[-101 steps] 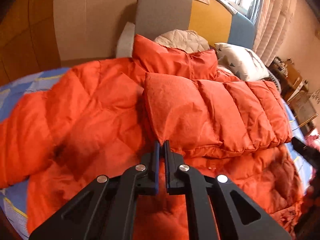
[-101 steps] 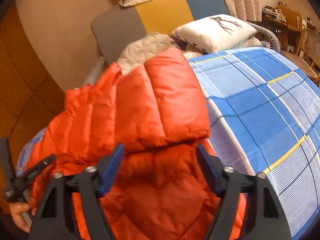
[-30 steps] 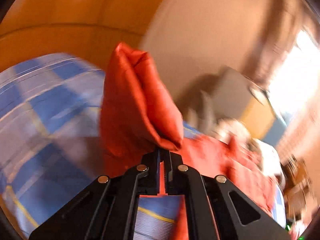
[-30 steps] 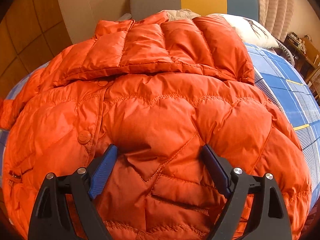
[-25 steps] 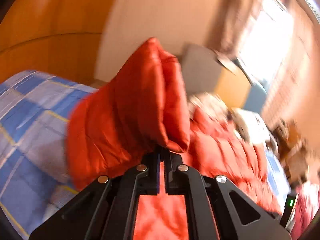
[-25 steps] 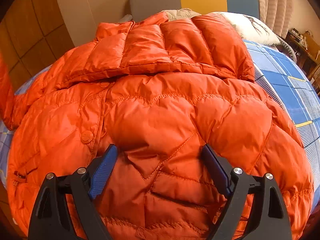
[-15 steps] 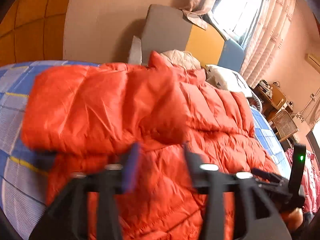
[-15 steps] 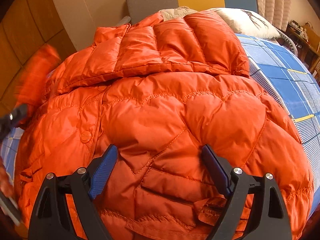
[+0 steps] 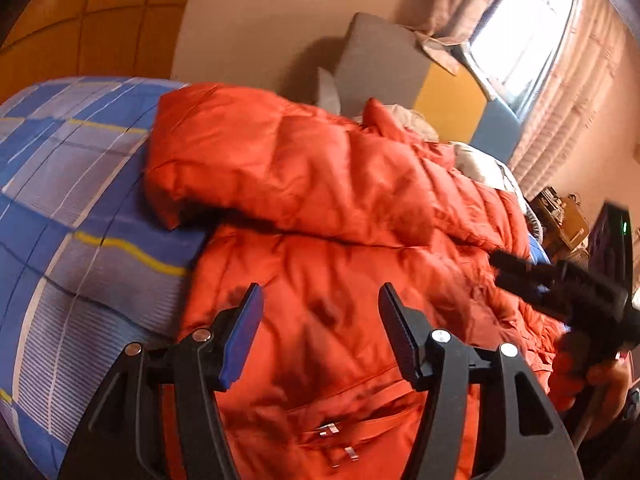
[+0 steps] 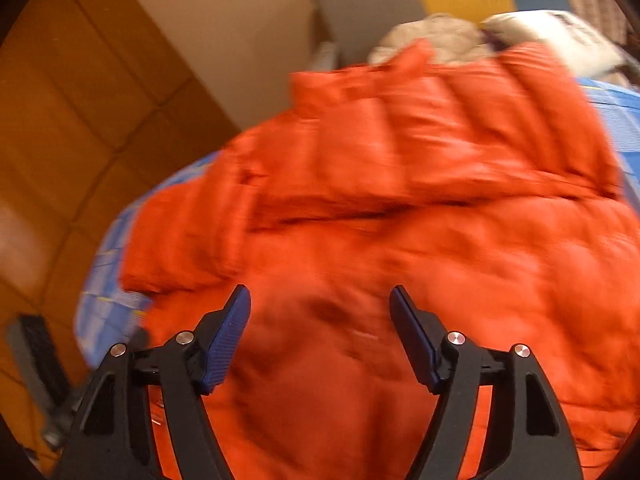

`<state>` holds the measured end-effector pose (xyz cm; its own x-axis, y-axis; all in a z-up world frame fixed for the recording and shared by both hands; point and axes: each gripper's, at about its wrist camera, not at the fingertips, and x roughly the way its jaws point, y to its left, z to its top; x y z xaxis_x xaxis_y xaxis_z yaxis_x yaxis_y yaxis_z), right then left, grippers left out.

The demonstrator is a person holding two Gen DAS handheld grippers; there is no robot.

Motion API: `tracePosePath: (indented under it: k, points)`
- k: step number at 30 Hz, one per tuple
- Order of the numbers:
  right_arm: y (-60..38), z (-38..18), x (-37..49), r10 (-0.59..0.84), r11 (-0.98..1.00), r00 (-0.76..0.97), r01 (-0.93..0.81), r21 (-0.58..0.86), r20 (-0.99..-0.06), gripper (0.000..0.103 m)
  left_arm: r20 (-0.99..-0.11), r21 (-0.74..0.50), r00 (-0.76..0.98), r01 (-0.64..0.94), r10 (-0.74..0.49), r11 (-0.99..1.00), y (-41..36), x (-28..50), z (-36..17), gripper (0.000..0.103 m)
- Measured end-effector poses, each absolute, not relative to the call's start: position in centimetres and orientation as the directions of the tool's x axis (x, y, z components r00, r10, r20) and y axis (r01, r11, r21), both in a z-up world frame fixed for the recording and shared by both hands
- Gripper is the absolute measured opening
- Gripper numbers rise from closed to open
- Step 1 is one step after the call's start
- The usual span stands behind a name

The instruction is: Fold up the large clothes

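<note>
The left gripper (image 9: 320, 332) hangs with its fingers spread wide and nothing between them. Below and just beyond those fingers lies the orange puffer jacket (image 9: 340, 240), a thick quilted garment with stitched, puffed panels and a glossy shell. Nearest the camera, a flat strip of the jacket carries a small metal zipper pull (image 9: 328, 430). The jacket's body fills the gap between the fingertips, but no pad touches it. Farther out, one sleeve (image 9: 248, 160) lies folded across the upper chest, its cuff end resting on the blue plaid bedsheet (image 9: 80, 208) to the left. The jacket lies spread on that sheet, across the bed.

The right gripper (image 10: 320, 336) is also wide apart and empty, above the jacket's lower front; this view is motion-blurred, so fine stitching cannot be made out. In the left wrist view, the right gripper shows at the right edge, over the jacket's far side.

Beyond the jacket's collar sit a beige quilted bundle (image 10: 432, 40) and a white pillow (image 10: 560, 36). Behind them stands a headboard (image 9: 400, 68) in grey, yellow and blue panels, with a curtained window (image 9: 524, 36) to its right.
</note>
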<state>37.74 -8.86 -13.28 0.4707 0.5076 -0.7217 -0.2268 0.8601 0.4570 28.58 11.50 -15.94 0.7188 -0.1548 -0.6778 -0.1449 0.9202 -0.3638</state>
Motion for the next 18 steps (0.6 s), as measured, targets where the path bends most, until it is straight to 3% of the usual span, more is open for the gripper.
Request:
tracePosePath:
  k: [6, 9, 10, 11, 13, 18]
  points:
    - [-3.7, -14.6, 40.7, 0.54, 0.842, 0.414, -0.254, 0.476, -0.733, 0.064, -0.69, -0.356, 0.709, -0.158, -0.145, 0.921, 11.7, 28.7, -17.0, 0.059]
    - [-2.5, -15.3, 41.6, 0.546, 0.838, 0.395, -0.248, 0.487, -0.739, 0.041, -0.697, -0.357, 0.702, -0.162, -0.147, 0.92, 11.9, 28.8, -17.3, 0.059]
    - [-2.3, -15.4, 41.9, 0.551, 0.834, 0.386, -0.255, 0.489, -0.74, 0.026, -0.698, -0.357, 0.701, -0.163, -0.147, 0.92, 12.0, 28.8, -17.4, 0.059]
    - [-2.2, -15.1, 41.9, 0.548, 0.836, 0.39, -0.266, 0.479, -0.74, 0.018, -0.701, -0.353, 0.698, -0.164, -0.145, 0.921, 12.0, 29.0, -17.4, 0.059]
    - [-2.4, -14.0, 41.6, 0.538, 0.843, 0.424, -0.286, 0.456, -0.728, 0.009, -0.705, -0.352, 0.695, -0.168, -0.142, 0.921, 12.0, 29.4, -17.1, 0.059]
    - [-5.1, -10.3, 41.3, 0.495, 0.869, 0.541, -0.288, 0.403, -0.68, 0.007, -0.713, -0.327, 0.692, -0.185, -0.114, 0.927, 12.0, 30.3, -16.5, 0.059]
